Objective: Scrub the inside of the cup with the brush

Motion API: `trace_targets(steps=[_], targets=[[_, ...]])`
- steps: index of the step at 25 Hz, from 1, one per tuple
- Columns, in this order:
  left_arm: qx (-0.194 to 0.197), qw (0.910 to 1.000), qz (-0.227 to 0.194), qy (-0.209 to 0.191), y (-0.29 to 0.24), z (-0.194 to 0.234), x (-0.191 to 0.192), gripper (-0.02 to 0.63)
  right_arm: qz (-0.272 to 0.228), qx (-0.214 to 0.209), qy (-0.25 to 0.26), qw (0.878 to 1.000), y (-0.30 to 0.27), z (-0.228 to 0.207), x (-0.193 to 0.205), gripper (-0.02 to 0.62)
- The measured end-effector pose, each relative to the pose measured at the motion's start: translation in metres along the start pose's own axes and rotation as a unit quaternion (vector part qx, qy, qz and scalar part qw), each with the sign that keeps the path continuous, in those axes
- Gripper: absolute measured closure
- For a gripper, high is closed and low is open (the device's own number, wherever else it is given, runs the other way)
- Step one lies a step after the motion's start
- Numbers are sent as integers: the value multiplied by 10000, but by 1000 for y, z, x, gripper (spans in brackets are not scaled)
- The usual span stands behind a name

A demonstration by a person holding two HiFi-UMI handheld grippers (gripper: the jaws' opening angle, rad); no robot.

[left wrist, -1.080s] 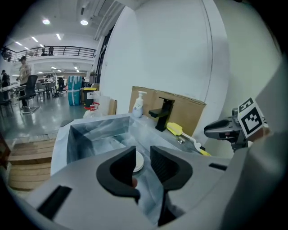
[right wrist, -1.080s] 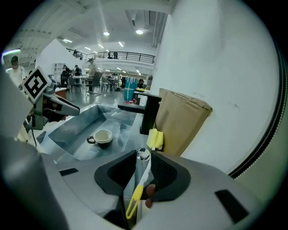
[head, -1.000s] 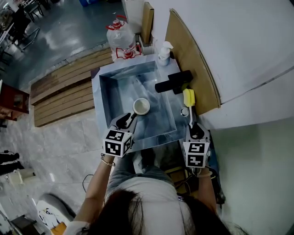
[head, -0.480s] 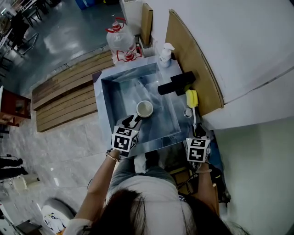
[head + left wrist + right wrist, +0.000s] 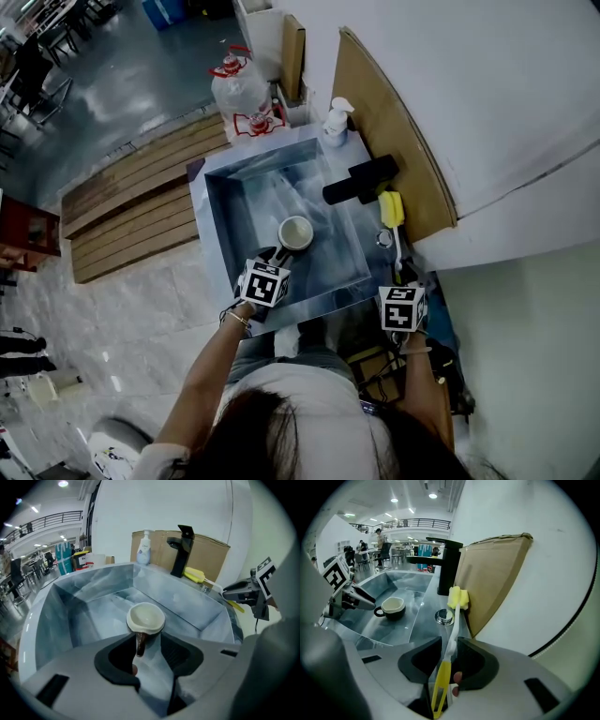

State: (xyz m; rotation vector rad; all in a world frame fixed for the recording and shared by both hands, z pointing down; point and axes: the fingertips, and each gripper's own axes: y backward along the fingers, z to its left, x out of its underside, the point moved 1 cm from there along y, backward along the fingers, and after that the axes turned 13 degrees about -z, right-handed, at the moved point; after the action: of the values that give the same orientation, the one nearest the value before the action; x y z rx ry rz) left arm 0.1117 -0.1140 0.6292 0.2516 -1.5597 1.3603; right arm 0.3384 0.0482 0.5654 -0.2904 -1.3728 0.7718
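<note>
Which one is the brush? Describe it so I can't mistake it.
Find the steel sink, then the black faucet on its right side beside the cardboard sheet. In front of the faucet, the brush is clamped in the right gripper: a thin white stem, the only thing there with a yellow sponge head.

One cup [image 5: 294, 231], one brush [image 5: 390, 207].

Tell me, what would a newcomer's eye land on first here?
A cream cup stands in the steel sink, its handle between the jaws of the left gripper, which are opening. The right gripper clamps a brush whose yellow sponge head sits near the black faucet.
</note>
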Motion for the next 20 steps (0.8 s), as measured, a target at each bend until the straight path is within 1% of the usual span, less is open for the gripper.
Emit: trace_targets(steps=[6, 14, 15, 16, 17, 20], targets=[[19, 9997, 245, 54, -14, 7, 7, 449, 99, 2, 34, 9999, -5, 2, 3, 474], [84, 9982, 581, -71, -29, 13, 21, 449, 120, 39, -11, 9999, -8, 1, 4, 481], [94, 9980, 615, -102, -30, 13, 20, 451, 108, 72, 6, 9999, -8, 0, 4, 487], [87, 9979, 631, -120, -32, 14, 20, 451, 101, 108, 23, 9999, -8, 0, 4, 509], [72, 9979, 634, -128, -33, 15, 21, 455, 101, 135, 31, 9999, -8, -1, 4, 511], [21, 9973, 734, -85, -37, 18, 30, 498, 131, 175, 11, 9998, -8, -1, 4, 518]])
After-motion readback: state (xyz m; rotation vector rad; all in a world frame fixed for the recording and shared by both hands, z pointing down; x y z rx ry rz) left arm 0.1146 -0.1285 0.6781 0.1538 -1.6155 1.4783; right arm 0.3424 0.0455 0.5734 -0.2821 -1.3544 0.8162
